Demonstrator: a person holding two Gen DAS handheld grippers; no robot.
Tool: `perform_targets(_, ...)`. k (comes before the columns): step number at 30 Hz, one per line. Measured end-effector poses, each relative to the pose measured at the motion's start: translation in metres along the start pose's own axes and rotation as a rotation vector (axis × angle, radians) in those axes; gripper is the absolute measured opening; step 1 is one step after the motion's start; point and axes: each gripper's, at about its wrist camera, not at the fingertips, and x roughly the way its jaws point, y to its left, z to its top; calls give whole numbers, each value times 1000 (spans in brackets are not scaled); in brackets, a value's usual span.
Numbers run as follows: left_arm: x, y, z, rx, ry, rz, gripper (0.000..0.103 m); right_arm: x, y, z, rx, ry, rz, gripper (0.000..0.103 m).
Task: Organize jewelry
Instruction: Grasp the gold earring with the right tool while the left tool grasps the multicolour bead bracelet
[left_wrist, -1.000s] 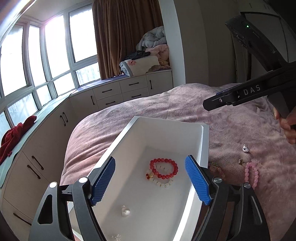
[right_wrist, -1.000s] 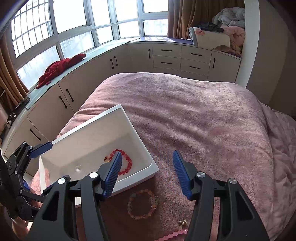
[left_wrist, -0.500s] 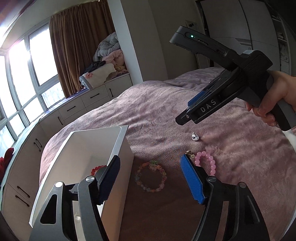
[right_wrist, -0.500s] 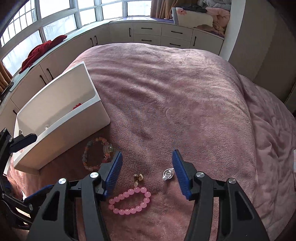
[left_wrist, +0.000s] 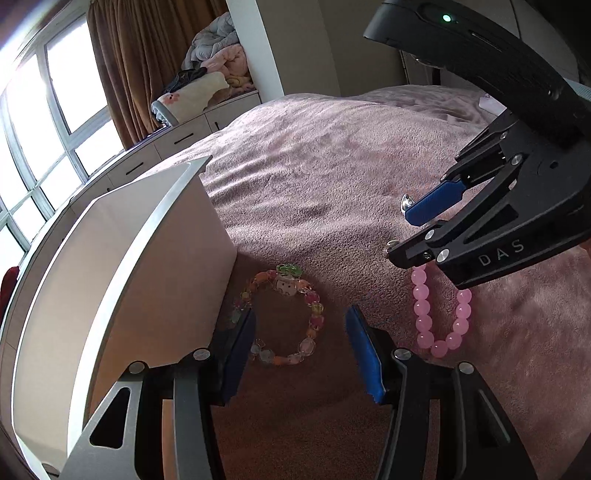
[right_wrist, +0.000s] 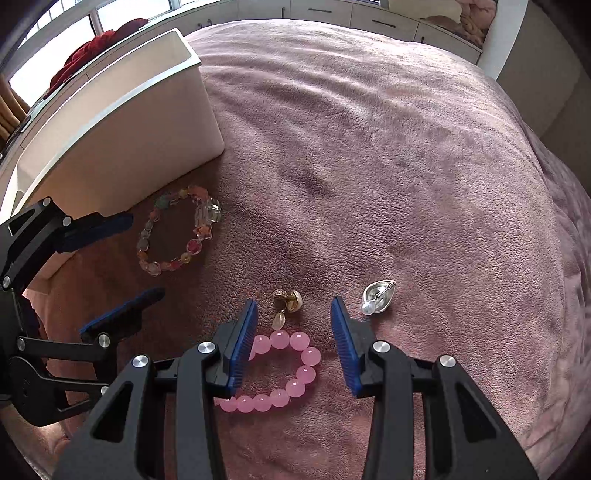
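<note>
In the left wrist view, the left tool (left_wrist: 299, 347) hangs low over the bed (left_wrist: 332, 155), its blue pads about half apart and closing, with nothing pressed between them. The multicoloured bead bracelet (left_wrist: 284, 317) lies flat on the pink blanket in the gap between the pads, its near side just ahead of the fingertips; its left side sits close beside the outer wall of the white box (left_wrist: 122, 266), which stands on the bed toward the window-side edge. To the right lies the pink bead bracelet (left_wrist: 439, 314), partly covered by the right tool (left_wrist: 402, 232), which reaches down over it from the upper right. A small silver piece (left_wrist: 406, 202) shows just behind that tool's upper blue pad. In the right wrist view, the right tool (right_wrist: 293, 347) points steeply down at the blanket, its pads at a middling gap and closing, gripping nothing yet. The pink bead bracelet (right_wrist: 280, 373) lies between them, its left part hidden behind the left pad. Just beyond it rests a gold earring (right_wrist: 286, 301), and to the right, outside the right pad, a silver earring with a pearl (right_wrist: 378, 297). The multicoloured bead bracelet (right_wrist: 177, 232) lies further left, near the white box (right_wrist: 110, 122), with the left tool (right_wrist: 123, 258) reaching around it from the left edge.
</note>
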Motion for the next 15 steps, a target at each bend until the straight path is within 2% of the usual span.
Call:
perform_targets(2,10,4,0,-10,18,-7,50,8,2,-1,-3,10,6,38)
perform_targets(3,15,4,-1,-10,28,-11,46,11,2,-1,-5,14,9,31)
perform_targets(4,19,5,-2,-11,36,-13,45,13,3,-1,-8,18,12,28)
perform_targets(7,29,6,-6,-3,56,-24,42,18,6,0,-17,20,10,26)
perform_targets(10,34,5,-8,5,61,-40,35,22,7,1,-12,18,17,23)
perform_targets(12,36,4,-7,8,63,-50,21,23,7,2,-3,14,19,23)
perform_targets(15,38,1,-7,24,60,-41,16,21,5,2,2,9,22,22)
